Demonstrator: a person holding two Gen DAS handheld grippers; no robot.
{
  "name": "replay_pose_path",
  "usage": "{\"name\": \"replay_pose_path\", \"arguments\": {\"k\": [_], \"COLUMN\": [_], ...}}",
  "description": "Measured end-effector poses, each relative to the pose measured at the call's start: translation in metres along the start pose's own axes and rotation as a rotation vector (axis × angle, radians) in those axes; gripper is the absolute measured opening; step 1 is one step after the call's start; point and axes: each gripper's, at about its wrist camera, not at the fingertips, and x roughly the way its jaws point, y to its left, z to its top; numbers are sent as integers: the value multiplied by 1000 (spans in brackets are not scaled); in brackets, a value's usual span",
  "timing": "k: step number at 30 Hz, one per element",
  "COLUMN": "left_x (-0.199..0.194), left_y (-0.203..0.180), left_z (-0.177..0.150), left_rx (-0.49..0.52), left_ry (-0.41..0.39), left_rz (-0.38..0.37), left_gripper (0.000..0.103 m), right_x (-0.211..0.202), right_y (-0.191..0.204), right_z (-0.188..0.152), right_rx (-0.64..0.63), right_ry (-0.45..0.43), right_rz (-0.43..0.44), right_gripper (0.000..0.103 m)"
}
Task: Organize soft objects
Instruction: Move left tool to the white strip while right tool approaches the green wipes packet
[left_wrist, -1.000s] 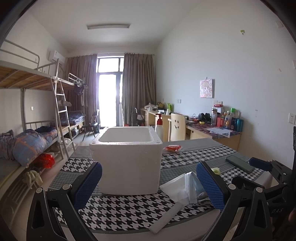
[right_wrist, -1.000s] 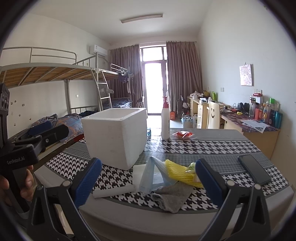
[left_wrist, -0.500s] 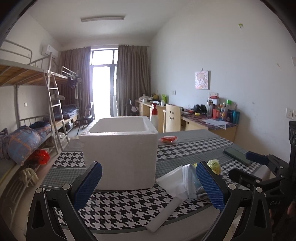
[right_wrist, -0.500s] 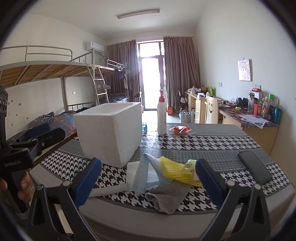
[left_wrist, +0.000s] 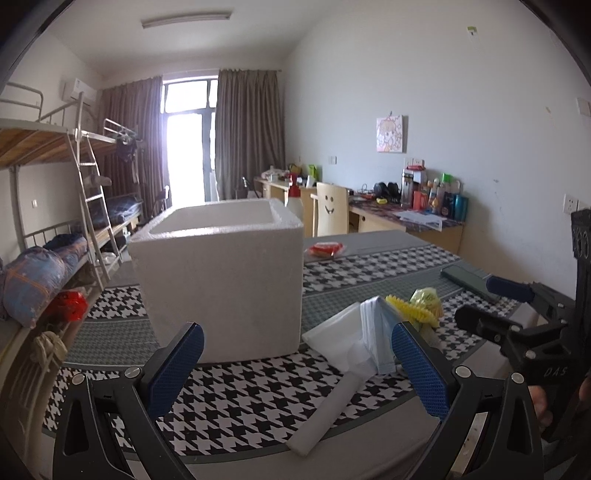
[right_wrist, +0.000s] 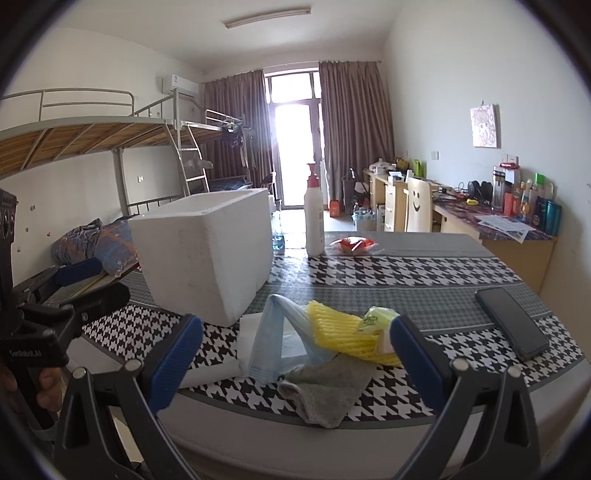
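A white foam box (left_wrist: 221, 273) (right_wrist: 207, 251) stands open-topped on the houndstooth tablecloth (left_wrist: 240, 398). To its right lies a pile of soft things: a white foam sheet (left_wrist: 332, 373), a pale blue face mask (right_wrist: 269, 339) (left_wrist: 376, 339), a yellow foam net (right_wrist: 347, 336) (left_wrist: 410, 310), a green bag (right_wrist: 376, 317) and a grey cloth (right_wrist: 328, 384). My left gripper (left_wrist: 295, 373) is open in front of the box, above the table's near edge. My right gripper (right_wrist: 295, 362) is open, with the pile showing between its fingers from a little way back.
A black phone (right_wrist: 511, 323) lies at the table's right. A white pump bottle (right_wrist: 314, 218) and a red packet (right_wrist: 352, 243) stand at the far side. Bunk beds (right_wrist: 92, 140) line the left wall; desks (right_wrist: 495, 232) and a chair line the right.
Both grippers have drifted nearer the table; the box and the pile look larger. The left view has swung right, bringing the pile more into sight. Neither gripper has changed its opening.
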Motion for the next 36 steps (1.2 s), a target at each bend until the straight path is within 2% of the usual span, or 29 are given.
{"name": "replay_pose_path", "arguments": {"k": [19,36], "left_x": [26,52], "left_y": [-7,-15], "left_z": [-16,-32], "left_rx": [43,96], "left_ry": [116,240], "left_rz": [-61,-95], "left_gripper": [102,102], "right_x": [14,34], "right_y": [-7,-30], "right_z": [-4,-7], "right_rx": [34,73], "right_ry": [45,100], "right_rz": [-38,-90], "right_gripper": [102,102]}}
